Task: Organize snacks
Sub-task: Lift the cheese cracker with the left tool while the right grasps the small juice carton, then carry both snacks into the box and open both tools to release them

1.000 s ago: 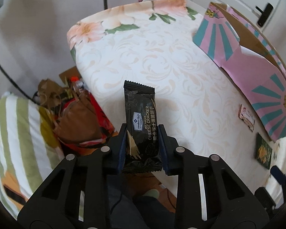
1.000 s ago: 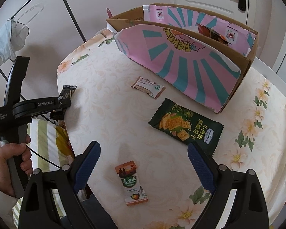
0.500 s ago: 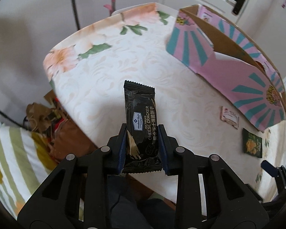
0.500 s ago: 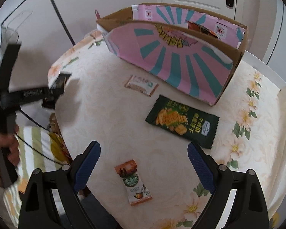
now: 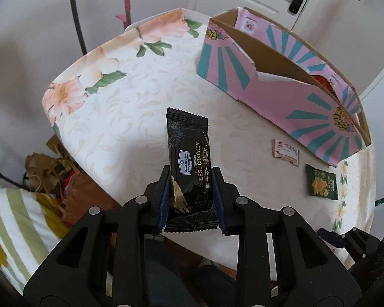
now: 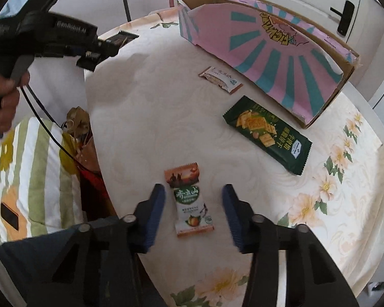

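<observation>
Two steps in hand at once. Left gripper [image 5: 191,199] pinching a black cracker pack [image 5: 189,168] by its lower half, held in the air over the near edge of the table [image 5: 130,107], well apart from the pink box [image 5: 289,94]. Right gripper [image 6: 193,213] closing around the small orange-and-white pouch [image 6: 190,200], which lies flat on the table between the jaws; pads not yet touching it, a gap showing on both sides.

For the right: centre over the pouch before the pads meet, since it sits nearer the left pad. Press low on the cloth so the thin foil gets caught across its width rather than skidding aside. Probably soft and light; firm squeeze, then lift straight up.

For the left: carry the cracker pack high enough to clear the box's front wall, then release over the open slot, long side along the box. Likely to snag on the cardboard flap if brought in low.

Left on the table just beside the box: white bar [image 6: 221,79] and green pack [image 6: 267,134].
</observation>
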The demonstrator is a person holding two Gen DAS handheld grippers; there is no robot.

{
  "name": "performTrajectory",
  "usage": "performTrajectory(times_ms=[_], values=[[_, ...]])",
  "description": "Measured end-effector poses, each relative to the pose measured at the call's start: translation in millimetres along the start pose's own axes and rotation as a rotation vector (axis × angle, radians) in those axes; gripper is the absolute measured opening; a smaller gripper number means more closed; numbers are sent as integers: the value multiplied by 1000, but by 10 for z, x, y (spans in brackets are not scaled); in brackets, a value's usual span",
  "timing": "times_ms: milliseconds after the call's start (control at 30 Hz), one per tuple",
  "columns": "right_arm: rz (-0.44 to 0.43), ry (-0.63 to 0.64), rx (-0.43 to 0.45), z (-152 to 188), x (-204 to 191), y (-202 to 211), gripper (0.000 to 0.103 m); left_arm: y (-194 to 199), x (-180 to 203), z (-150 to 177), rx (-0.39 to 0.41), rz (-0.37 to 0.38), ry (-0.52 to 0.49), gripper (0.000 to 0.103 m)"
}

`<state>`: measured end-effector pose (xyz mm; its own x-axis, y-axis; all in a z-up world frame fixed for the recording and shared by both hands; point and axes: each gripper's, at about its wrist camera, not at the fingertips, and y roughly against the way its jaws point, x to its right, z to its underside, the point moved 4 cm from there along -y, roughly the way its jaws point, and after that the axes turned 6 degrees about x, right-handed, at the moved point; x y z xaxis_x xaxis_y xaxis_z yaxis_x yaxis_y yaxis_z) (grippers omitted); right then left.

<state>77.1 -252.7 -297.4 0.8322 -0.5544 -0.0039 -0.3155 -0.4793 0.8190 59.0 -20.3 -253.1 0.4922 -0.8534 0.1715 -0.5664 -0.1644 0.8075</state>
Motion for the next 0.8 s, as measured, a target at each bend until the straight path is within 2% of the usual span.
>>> performTrajectory(times_ms=[200, 333, 433, 567, 800], values=[[3, 17, -8, -3, -7, 10, 21, 106, 58, 9, 12, 23, -5, 27], [17, 16, -9, -15, -32, 37, 20, 196, 98, -40, 23, 48, -20, 27], [28, -30, 13, -113, -17, 139, 20, 283, 128, -142, 33, 73, -35, 27], [51, -97, 61, -326, 10, 306, 20, 432, 181, -385, 60, 115, -79, 27], [131, -261, 174, -873, 145, 660, 20, 625, 302, -1007, 116, 220, -189, 27]])
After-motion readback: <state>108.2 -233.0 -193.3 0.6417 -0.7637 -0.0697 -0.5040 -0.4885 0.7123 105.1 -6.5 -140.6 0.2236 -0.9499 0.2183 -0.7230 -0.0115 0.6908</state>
